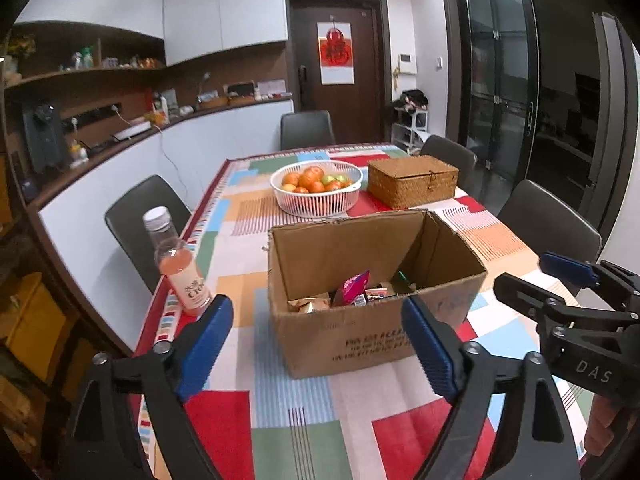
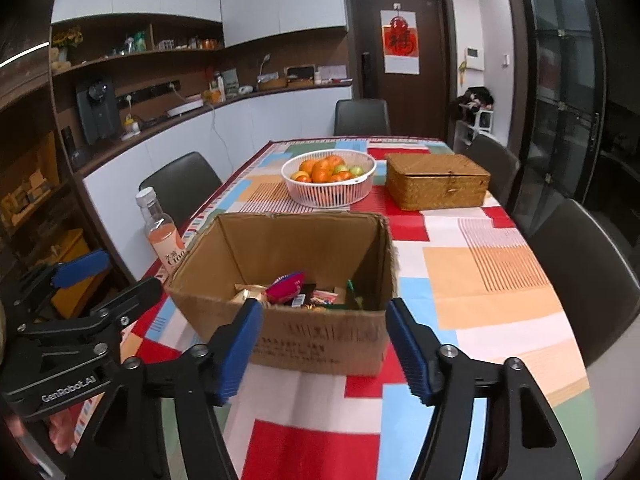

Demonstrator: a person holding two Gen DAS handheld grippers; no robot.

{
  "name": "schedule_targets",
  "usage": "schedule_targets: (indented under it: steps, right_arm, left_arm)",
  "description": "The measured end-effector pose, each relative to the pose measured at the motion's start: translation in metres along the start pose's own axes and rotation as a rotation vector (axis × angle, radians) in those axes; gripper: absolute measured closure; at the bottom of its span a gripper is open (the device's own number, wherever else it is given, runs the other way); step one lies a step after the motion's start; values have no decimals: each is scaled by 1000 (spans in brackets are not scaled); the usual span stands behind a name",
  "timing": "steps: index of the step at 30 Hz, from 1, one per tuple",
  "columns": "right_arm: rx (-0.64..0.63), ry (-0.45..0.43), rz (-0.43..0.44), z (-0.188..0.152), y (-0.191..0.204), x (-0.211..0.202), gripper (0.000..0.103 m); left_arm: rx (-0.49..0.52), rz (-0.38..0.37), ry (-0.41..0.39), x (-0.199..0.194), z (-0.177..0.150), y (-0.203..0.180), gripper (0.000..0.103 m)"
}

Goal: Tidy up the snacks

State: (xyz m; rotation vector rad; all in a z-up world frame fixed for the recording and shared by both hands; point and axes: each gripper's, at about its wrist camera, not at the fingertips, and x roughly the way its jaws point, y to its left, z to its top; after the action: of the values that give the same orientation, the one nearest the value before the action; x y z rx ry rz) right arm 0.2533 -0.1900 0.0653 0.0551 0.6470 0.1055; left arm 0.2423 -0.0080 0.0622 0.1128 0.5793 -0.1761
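Snacks [image 1: 352, 294] are lying in a heap at the bottom of the cardboard box [image 1: 360, 332], which is sitting just ahead of both our grippers on the patchwork tablecloth [image 1: 304, 432]. We are holding the left gripper [image 1: 316, 344] with its blue pads spread wide and nothing between them; the box front is showing in the gap beyond the tips, not touching them. We are keeping the right gripper [image 2: 324, 344] open too, a little narrower, also empty, with the same box standing just past its fingertips. Each gripper is appearing at the edge of the other's view, so they are working side by side.

Judging progress, we are seeing several wrapped packets, a pink pouch [image 2: 286, 286] among them, already inside the box, and no loose packets on the cloth near either gripper. That is suggesting the gathering is largely done, though the box's near wall is hiding part of its floor, so we cannot be sure how the contents are arranged.

Off to the left of the left gripper a drink bottle [image 1: 176, 264] is standing near the table edge, outside the box. Farther ahead, beyond the box, a white fruit basket [image 1: 316, 188] and a closed wicker box [image 1: 412, 180] are sitting well apart from us. Whether the bottle is belonging with the snacks is a judgement still open.
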Motion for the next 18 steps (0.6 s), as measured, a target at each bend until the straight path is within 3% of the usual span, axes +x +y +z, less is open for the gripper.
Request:
schedule_targets:
  steps: [7,18]
  right_arm:
    - [0,-98,-70,-34,0,-51,18]
    - [-25,-102,-64,-62,6,-84,16]
  left_arm:
    - [0,43,-64,-44,-27,-6,2]
    - [-7,108,-99,-86,-56,-8,0]
